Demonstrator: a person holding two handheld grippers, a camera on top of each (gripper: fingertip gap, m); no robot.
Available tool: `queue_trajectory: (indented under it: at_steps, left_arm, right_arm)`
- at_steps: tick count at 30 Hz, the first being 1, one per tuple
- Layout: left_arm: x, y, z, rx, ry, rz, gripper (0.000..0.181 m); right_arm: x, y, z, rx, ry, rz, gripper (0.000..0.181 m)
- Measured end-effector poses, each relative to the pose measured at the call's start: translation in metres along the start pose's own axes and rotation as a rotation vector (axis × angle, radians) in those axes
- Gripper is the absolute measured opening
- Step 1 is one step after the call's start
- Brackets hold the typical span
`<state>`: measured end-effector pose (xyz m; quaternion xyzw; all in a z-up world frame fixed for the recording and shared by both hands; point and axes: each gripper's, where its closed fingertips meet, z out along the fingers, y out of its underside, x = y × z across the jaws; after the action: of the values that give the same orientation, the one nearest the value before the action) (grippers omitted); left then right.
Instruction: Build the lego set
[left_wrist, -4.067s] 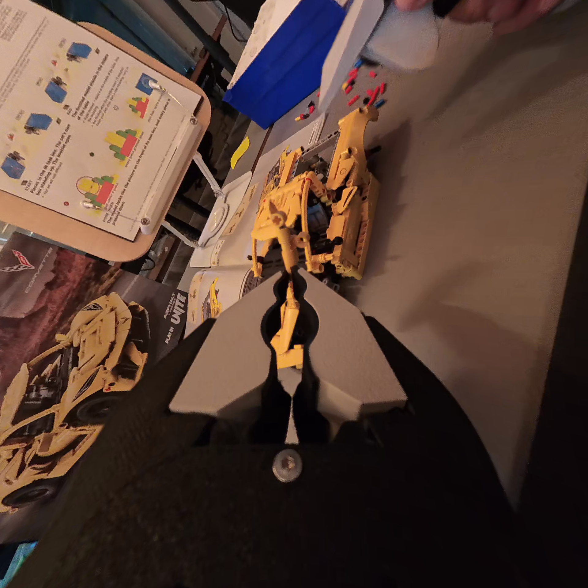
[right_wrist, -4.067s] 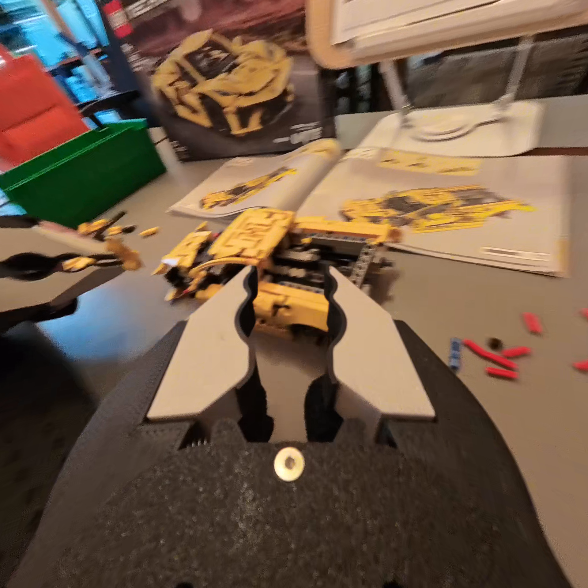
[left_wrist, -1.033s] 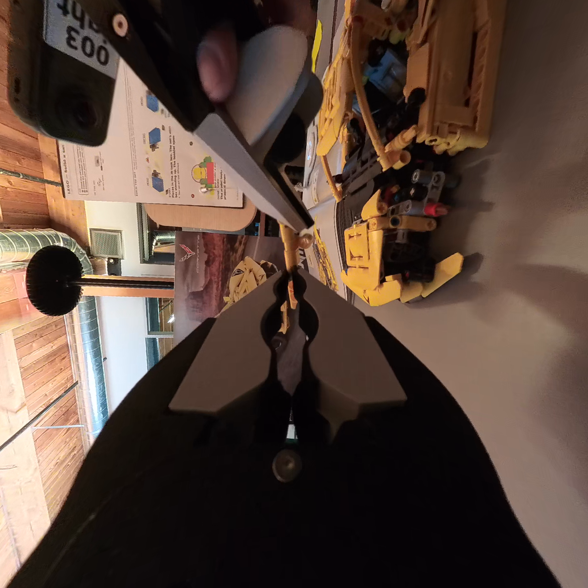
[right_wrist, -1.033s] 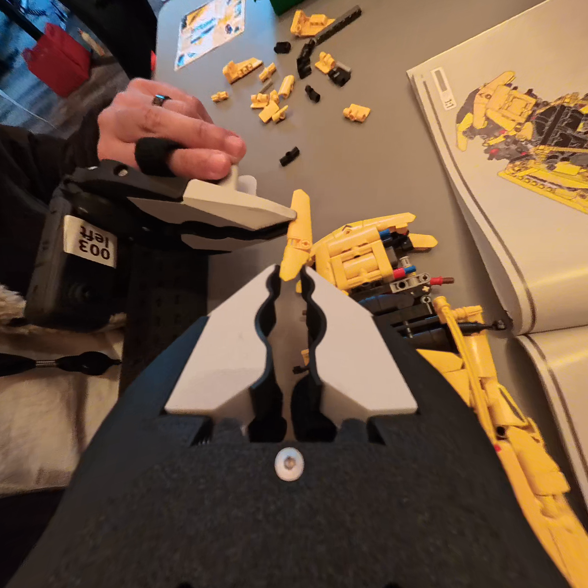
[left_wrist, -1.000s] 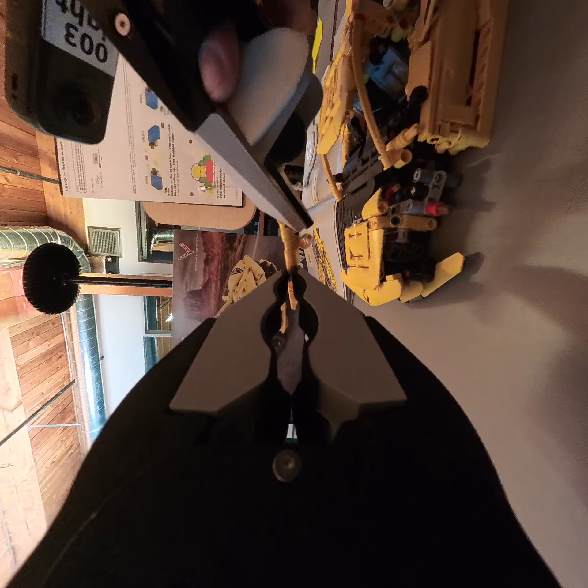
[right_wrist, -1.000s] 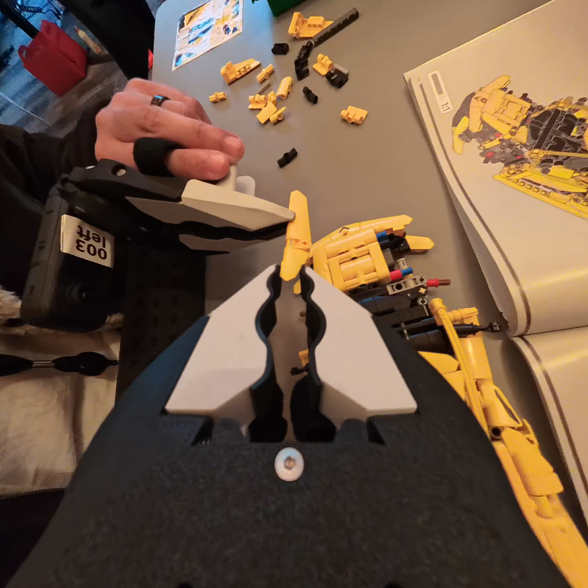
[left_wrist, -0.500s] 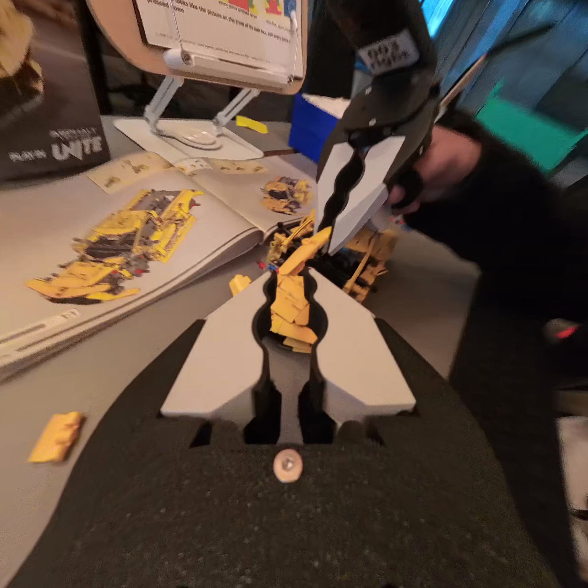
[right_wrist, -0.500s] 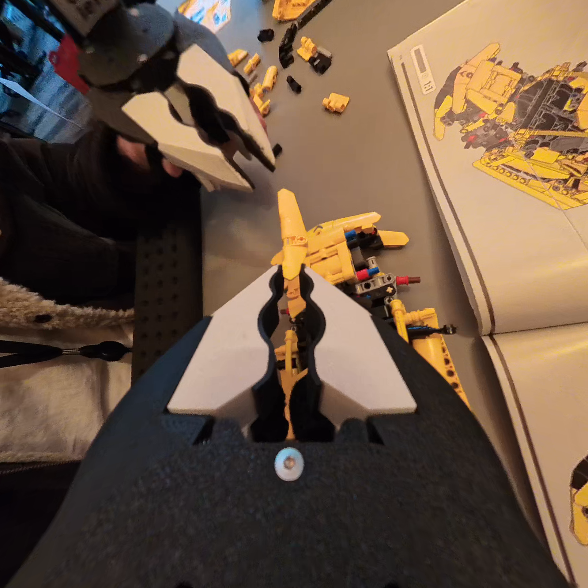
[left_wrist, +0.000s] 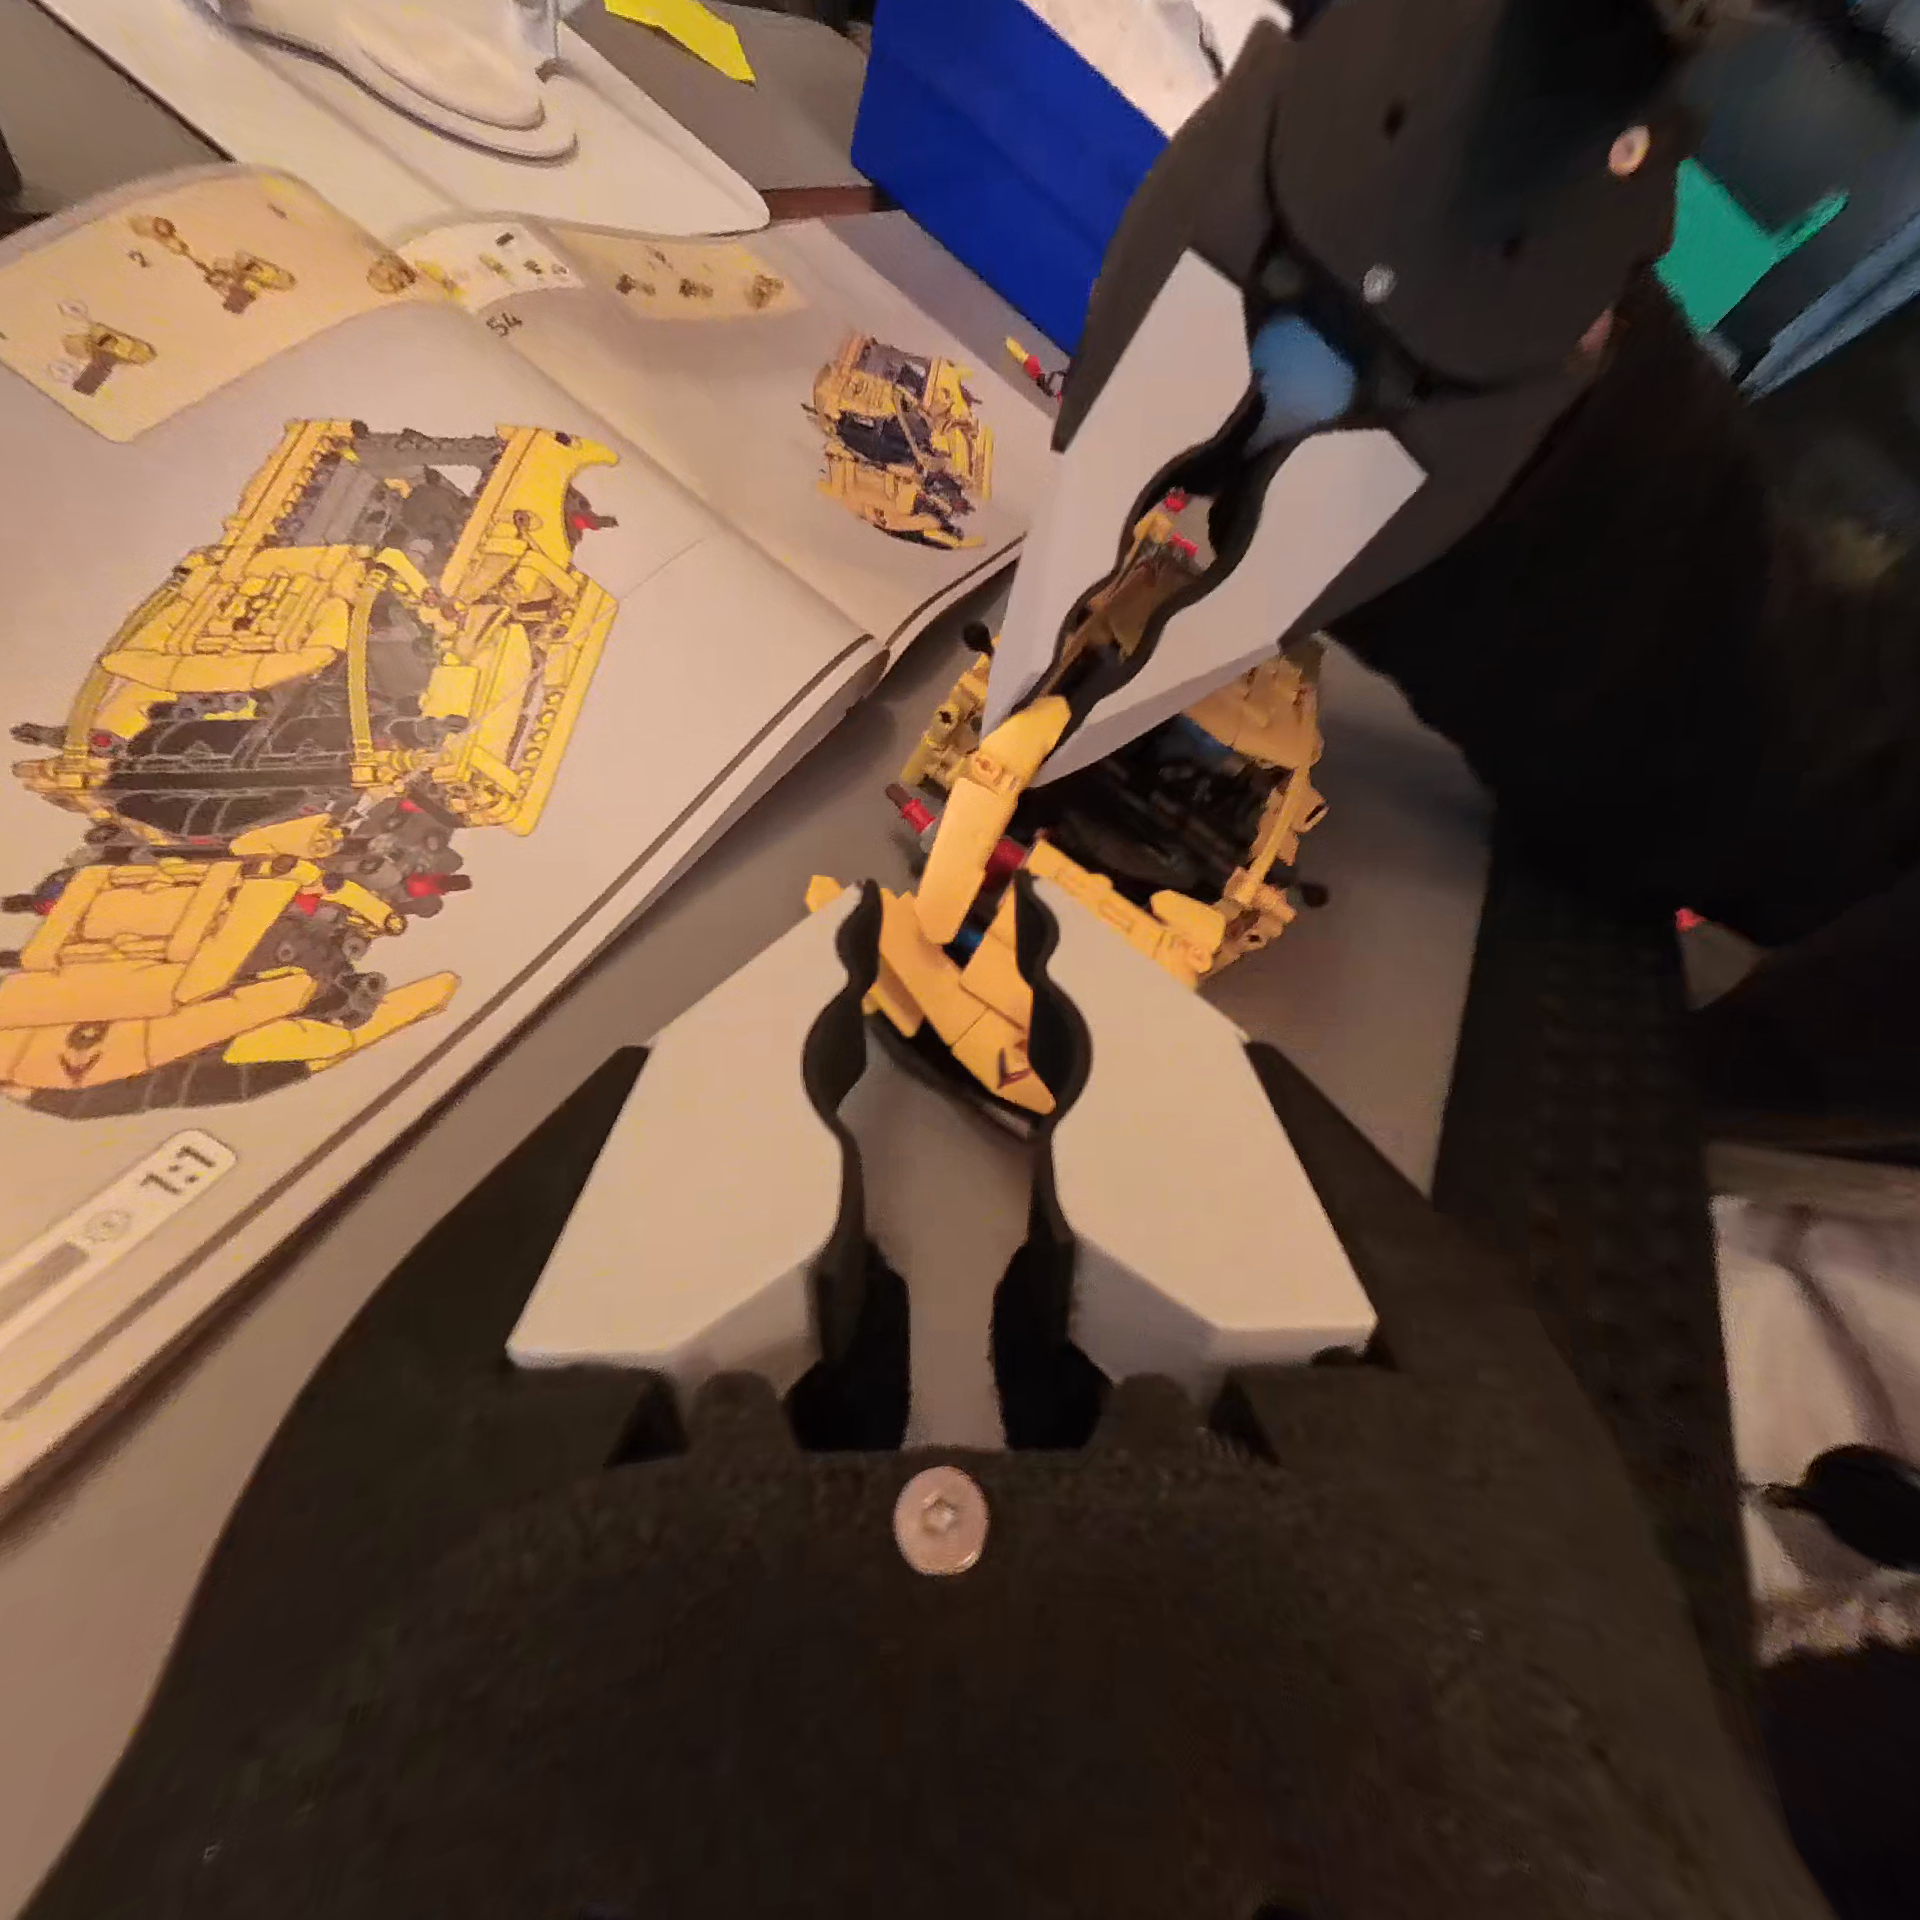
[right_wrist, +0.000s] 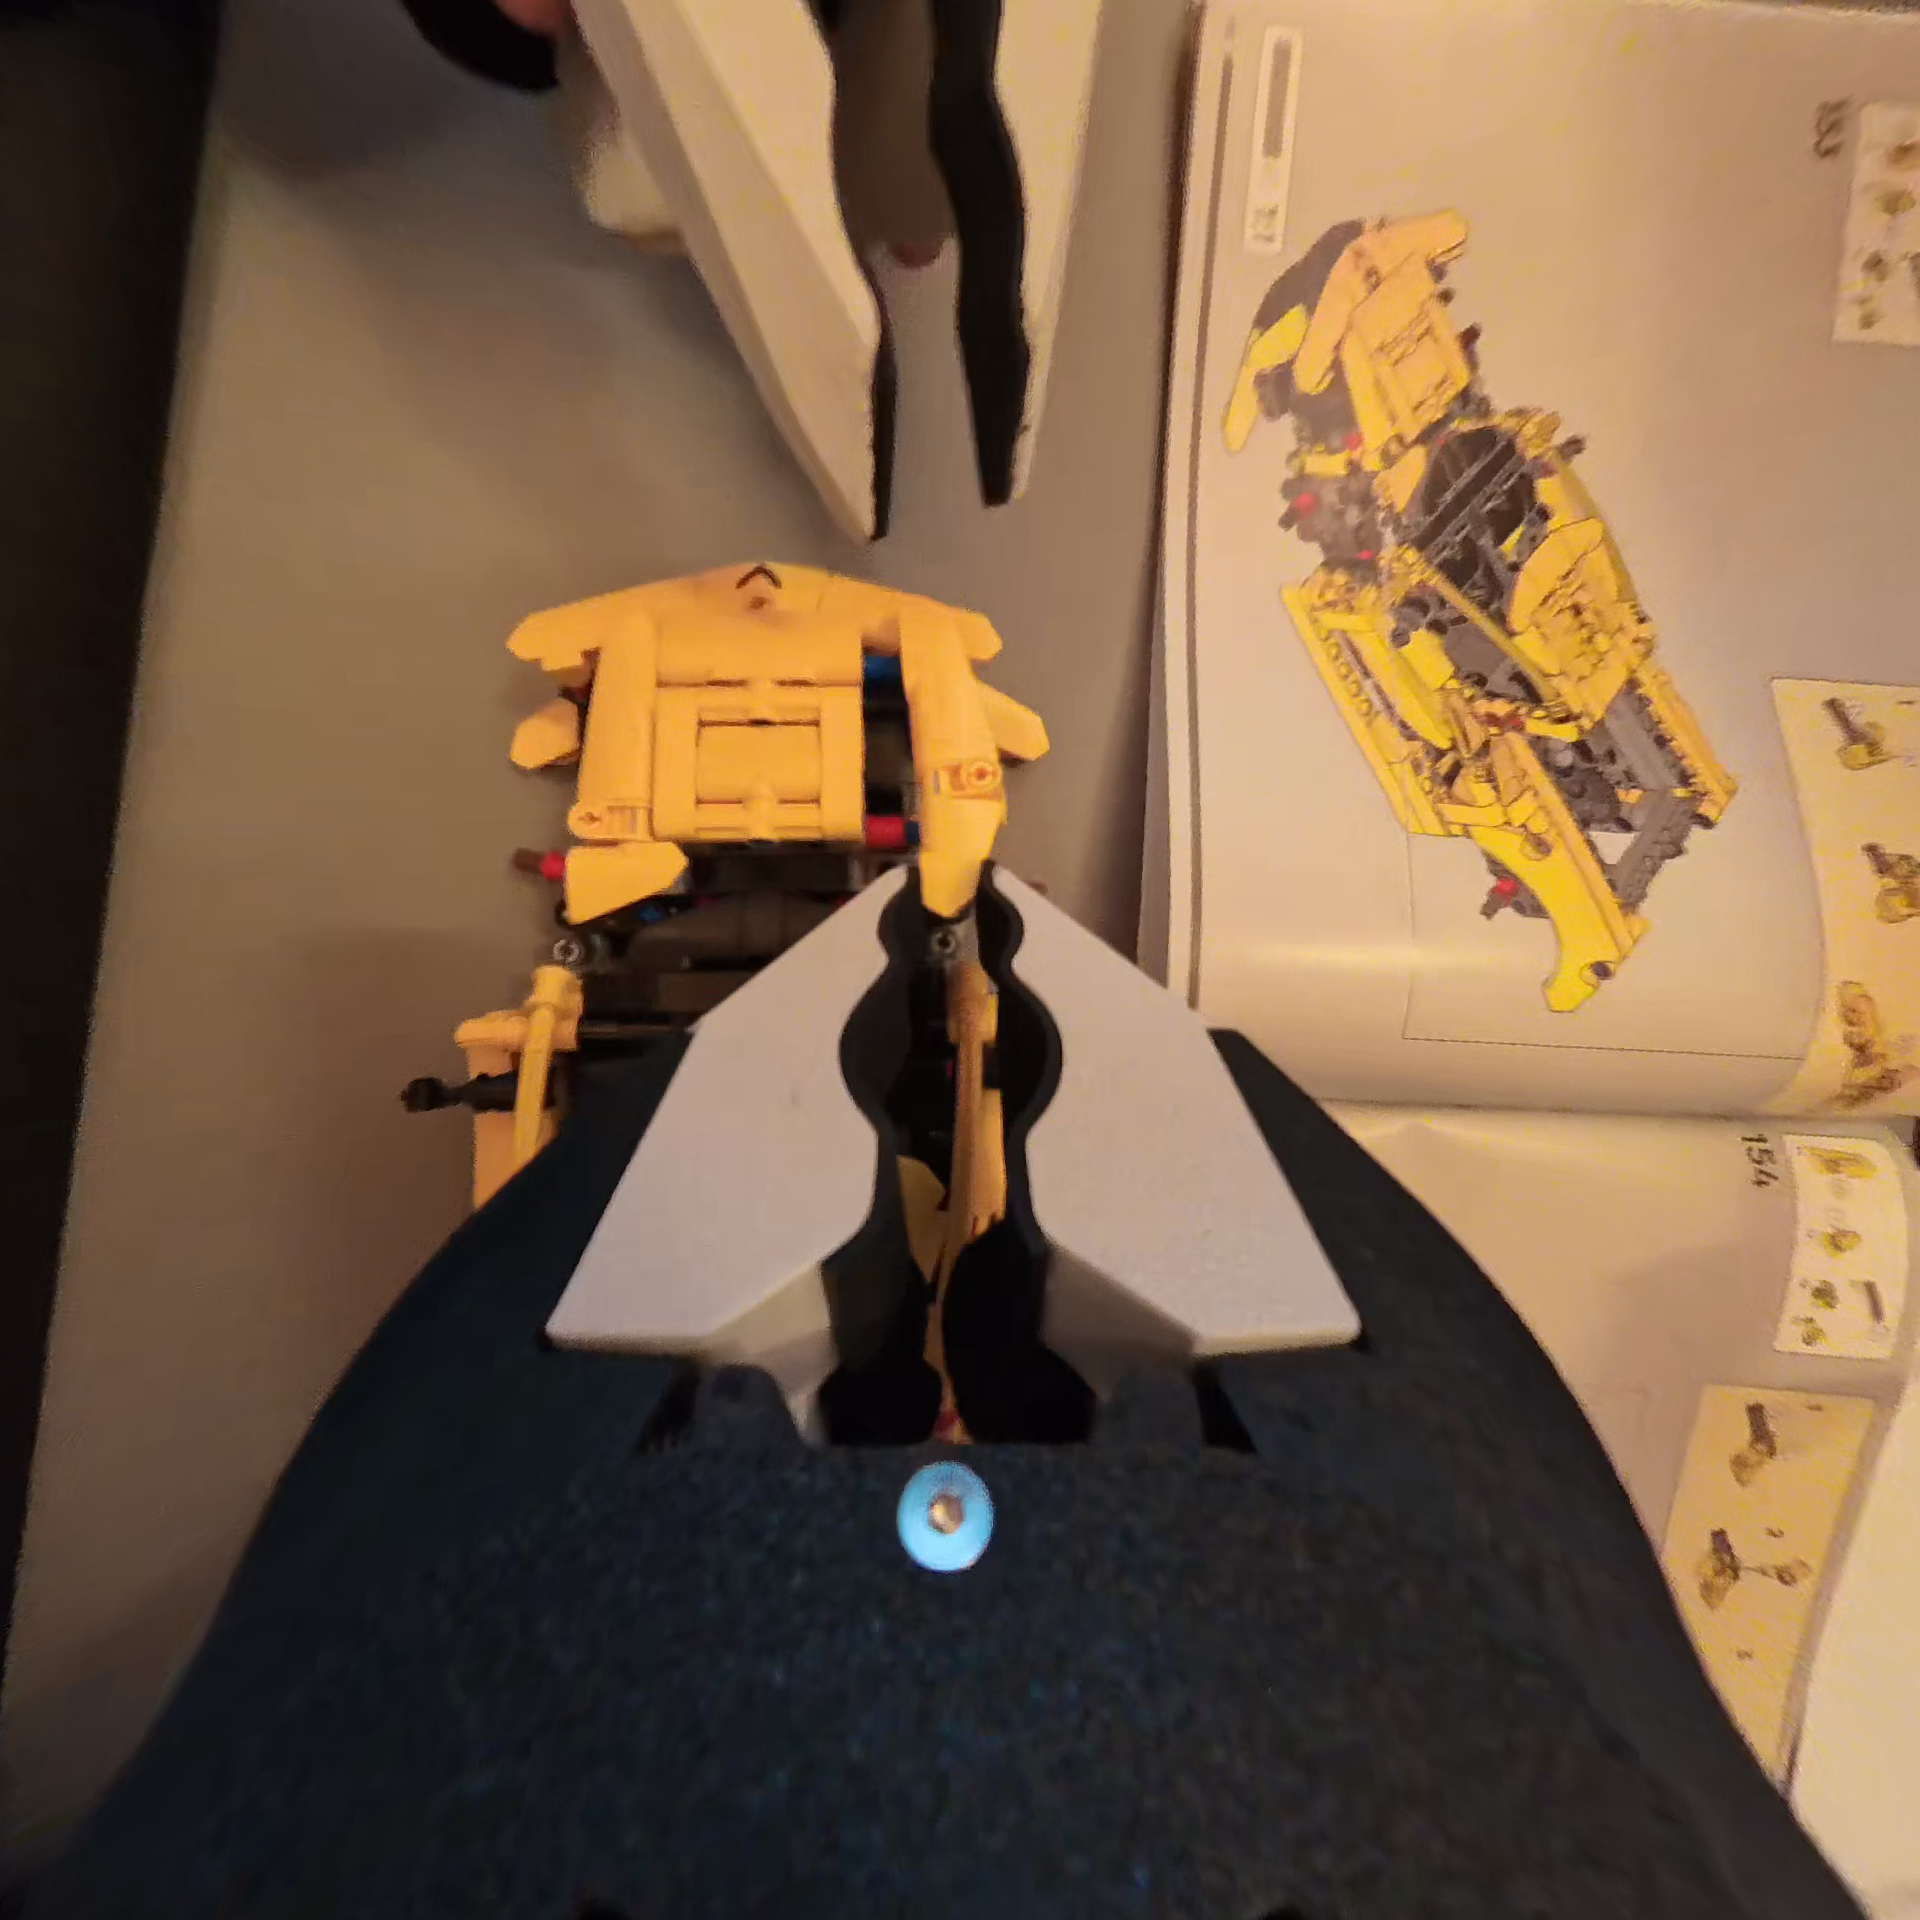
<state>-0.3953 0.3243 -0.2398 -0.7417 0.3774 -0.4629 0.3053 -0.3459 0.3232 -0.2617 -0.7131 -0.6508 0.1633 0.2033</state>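
Both grippers lower now (left gripper (left_wrist: 945, 904) emptied)

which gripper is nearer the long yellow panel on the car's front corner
Right. The right gripper has its fingertips pinching the top end of the long yellow panel on the lego car. The left gripper sits open just in front of the car's nose, not gripping anything.

Each pair of tongs has a grainy black body, wide at the base and tapering forward to two pale grey wedge-shaped fingers with wavy black inner pads. The left tongs (left_wrist: 940, 904) carry a silver screw at the centre; the right tongs (right_wrist: 948, 883) carry a bluish-ringed one. A black sleeve (left_wrist: 1662, 727) shows behind.
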Motion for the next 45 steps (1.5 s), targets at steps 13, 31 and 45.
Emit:
queue_trajectory:
  at_steps: [13,31,45]
  left_arm:
    - [-0.005,0.001,0.010,-0.183,0.005,0.379,0.018]
    - [-0.001,0.017,0.025,-0.120,0.114,0.353,0.004]
    - [0.001,0.017,0.010,-0.118,0.159,0.324,0.003]
  right_arm:
    - [0.002,0.002,0.008,-0.197,0.059,-0.107,0.008]
    - [0.001,0.016,0.004,-0.315,0.087,-0.113,0.009]
    - [0.001,0.009,0.004,-0.257,0.084,-0.134,0.009]
